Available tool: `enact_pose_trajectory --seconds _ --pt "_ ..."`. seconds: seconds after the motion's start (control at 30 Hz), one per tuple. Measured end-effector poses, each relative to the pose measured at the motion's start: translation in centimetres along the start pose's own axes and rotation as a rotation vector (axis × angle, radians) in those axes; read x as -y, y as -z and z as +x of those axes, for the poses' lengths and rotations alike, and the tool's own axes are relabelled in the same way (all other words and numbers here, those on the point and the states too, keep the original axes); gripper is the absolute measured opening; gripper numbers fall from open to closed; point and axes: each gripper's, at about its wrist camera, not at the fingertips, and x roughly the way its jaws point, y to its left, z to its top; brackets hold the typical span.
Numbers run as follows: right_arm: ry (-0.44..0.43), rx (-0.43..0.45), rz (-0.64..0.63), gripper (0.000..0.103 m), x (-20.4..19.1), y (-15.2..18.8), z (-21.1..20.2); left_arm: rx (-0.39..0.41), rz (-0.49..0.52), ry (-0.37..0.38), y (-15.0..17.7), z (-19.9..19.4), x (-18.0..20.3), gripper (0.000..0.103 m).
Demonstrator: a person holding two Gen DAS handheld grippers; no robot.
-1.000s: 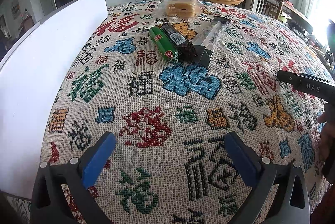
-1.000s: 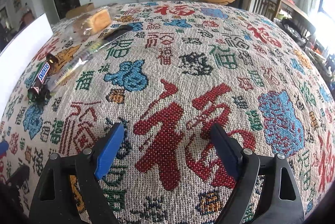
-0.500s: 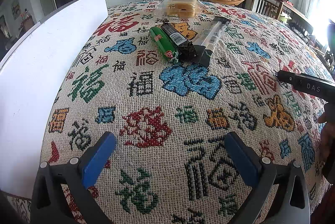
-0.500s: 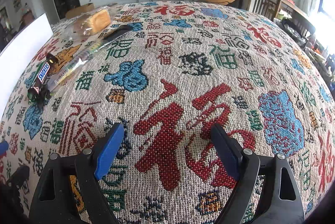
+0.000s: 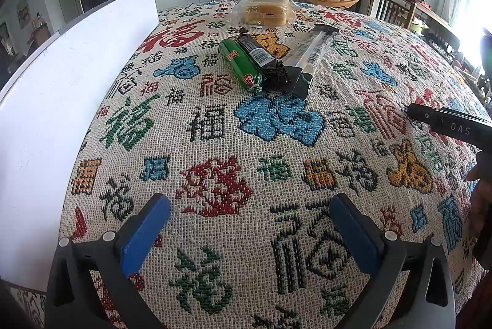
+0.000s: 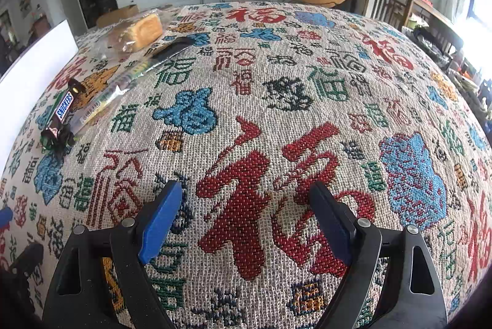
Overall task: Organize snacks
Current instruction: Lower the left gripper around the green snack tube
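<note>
The left gripper (image 5: 250,224) hangs over the near part of the surface (image 5: 215,144), which is covered by a woven cloth with coloured characters; its jaws are spread wide and hold nothing. The right gripper (image 6: 246,215) is likewise over the cloth, jaws wide apart and empty.

The snacks lie together toward the far left of the surface. In the left wrist view, a green packet (image 5: 241,64) lies just beside a dark Snickers bar (image 5: 261,58), touching it along its length, and a long clear-and-black packet (image 5: 310,58) lies just right of the bar. Farther away sits a clear bag of bread (image 5: 264,12). A white board (image 5: 61,82) stands along the left edge of the surface.

At the right edge of the left wrist view, part of the right gripper's black body and a hand (image 5: 479,199) show.
</note>
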Motion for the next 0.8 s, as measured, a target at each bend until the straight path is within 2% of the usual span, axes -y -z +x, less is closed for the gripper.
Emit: enact_pose_trajectory --seconds 0.43,0.53,0.6,0.67,0.8 --pt "0.004 0.000 -0.002 0.087 0.0 0.0 0.0 -0.001 0.002 0.020 0.2 -0.1 -0.3 0.103" --pt "0.006 -0.001 -0.003 0.087 -0.1 0.0 0.0 0.002 -0.002 0.044 0.2 -0.3 -0.5 0.103" --pt "0.007 -0.001 -0.003 0.087 -0.1 -0.1 0.0 0.003 -0.030 0.093 0.1 -0.6 -1.3 0.103" --pt "0.007 -0.001 -0.003 0.087 -0.2 0.0 0.0 -0.008 -0.118 0.148 -0.7 -0.7 -2.8 0.101" --pt "0.007 -0.001 -0.004 0.087 -0.1 0.0 0.0 -0.007 -0.262 0.117 -4.8 -0.4 -5.6 0.095"
